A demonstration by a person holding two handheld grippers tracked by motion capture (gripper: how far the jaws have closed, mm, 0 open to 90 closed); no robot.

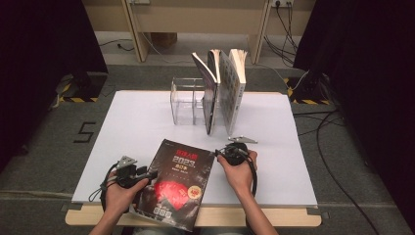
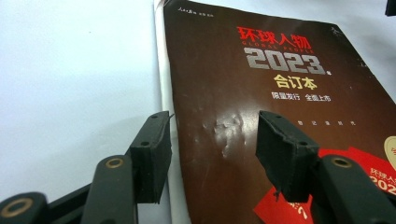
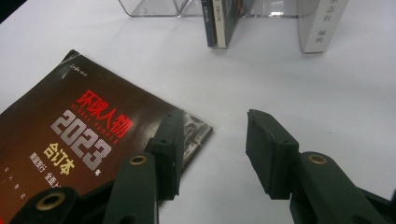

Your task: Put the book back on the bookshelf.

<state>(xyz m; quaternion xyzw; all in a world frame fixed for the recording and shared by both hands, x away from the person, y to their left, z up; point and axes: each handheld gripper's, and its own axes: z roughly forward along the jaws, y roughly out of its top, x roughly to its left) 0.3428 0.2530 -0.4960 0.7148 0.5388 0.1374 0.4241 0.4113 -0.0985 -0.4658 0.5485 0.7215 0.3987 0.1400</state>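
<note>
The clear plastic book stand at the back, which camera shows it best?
The high view: the clear stand shows whole, with books upright in it. The right gripper view catches just its lower edge along the top of the picture. The left gripper view looks at the dark magazine instead.

The magazine point(image 2: 261, 116) cover reads "环球人物", "GLOBAL PEOPLE", "2023" and "合订本". A "5" point(image 1: 85, 131) is marked on the floor left of the table.
</note>
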